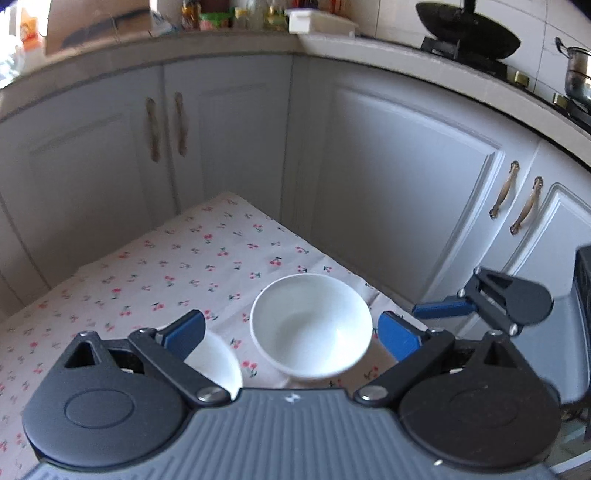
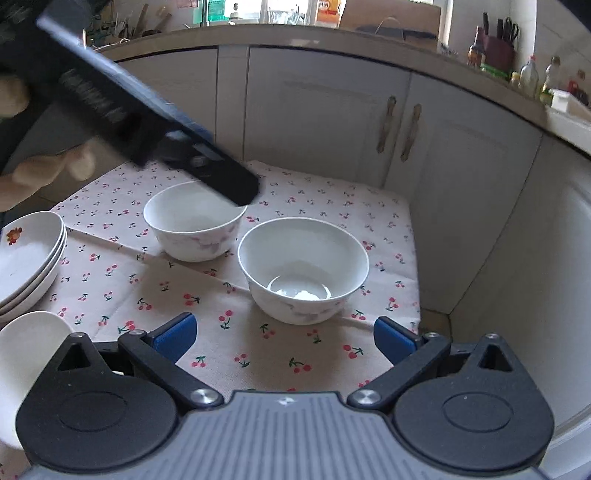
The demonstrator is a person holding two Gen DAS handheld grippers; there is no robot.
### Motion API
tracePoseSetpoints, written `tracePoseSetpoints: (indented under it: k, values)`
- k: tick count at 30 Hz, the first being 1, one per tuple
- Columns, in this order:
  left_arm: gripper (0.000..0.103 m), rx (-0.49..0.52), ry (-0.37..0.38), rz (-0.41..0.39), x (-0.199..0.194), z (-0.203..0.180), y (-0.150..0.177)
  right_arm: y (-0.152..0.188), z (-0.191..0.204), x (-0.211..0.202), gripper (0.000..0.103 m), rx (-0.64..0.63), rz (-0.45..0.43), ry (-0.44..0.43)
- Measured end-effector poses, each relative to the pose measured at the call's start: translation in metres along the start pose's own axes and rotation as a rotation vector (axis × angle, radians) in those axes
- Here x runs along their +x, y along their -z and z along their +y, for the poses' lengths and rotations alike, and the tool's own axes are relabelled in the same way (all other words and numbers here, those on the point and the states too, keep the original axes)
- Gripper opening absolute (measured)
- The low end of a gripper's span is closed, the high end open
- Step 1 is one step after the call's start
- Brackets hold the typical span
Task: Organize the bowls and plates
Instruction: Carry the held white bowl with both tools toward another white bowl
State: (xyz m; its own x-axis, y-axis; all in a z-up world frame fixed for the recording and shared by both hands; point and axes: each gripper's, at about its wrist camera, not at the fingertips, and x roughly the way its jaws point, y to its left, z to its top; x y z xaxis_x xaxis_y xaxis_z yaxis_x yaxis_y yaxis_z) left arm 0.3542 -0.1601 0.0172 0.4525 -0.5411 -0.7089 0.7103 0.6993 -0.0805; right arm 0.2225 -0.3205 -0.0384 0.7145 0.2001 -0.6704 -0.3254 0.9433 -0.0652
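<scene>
My left gripper [image 1: 291, 332] is open. A white bowl [image 1: 310, 325] on the cherry-print cloth [image 1: 166, 266] shows between its blue pads. A second white bowl [image 1: 218, 365] lies partly hidden under the left finger. My right gripper [image 2: 283, 336] is also open and holds nothing. It is low over the cloth, just short of a white bowl [image 2: 303, 269]. Another white bowl [image 2: 194, 221] stands farther back on the left, with the black body of the left gripper [image 2: 147, 122] above its rim. At the left edge are stacked plates [image 2: 26, 258] and one more white bowl [image 2: 29, 354].
White cabinet doors [image 2: 325, 110] close in the table on the far and right sides. The table edge [image 2: 413, 258] drops off just right of the bowls. A wok [image 1: 465, 29] and pot [image 1: 578, 74] sit on the counter stove. A hand [image 2: 37, 173] is at left.
</scene>
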Motion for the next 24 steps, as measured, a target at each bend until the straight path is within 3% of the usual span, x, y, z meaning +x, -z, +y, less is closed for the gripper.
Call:
tracePoseSetpoints:
  k: [5, 13, 15, 24]
  values:
    - [0.095, -0.063, 0.026, 0.062, 0.039, 0.013, -0.019, -0.002, -0.008, 0.015, 0.103, 0.021, -0.008, -0.018]
    - [0.071, -0.13, 0.07, 0.17, 0.087, 0.022, -0.022, -0.004, -0.019, 0.033, 0.097, 0.038, 0.0, -0.052]
    - [0.064, -0.14, 0.058, 0.189, 0.094, 0.023, -0.022, -0.004, -0.02, 0.038, 0.091, 0.038, 0.006, -0.05]
    - [0.055, -0.149, 0.068, 0.215, 0.103, 0.028, -0.021, -0.004, -0.021, 0.042, 0.08, 0.04, -0.01, -0.05]
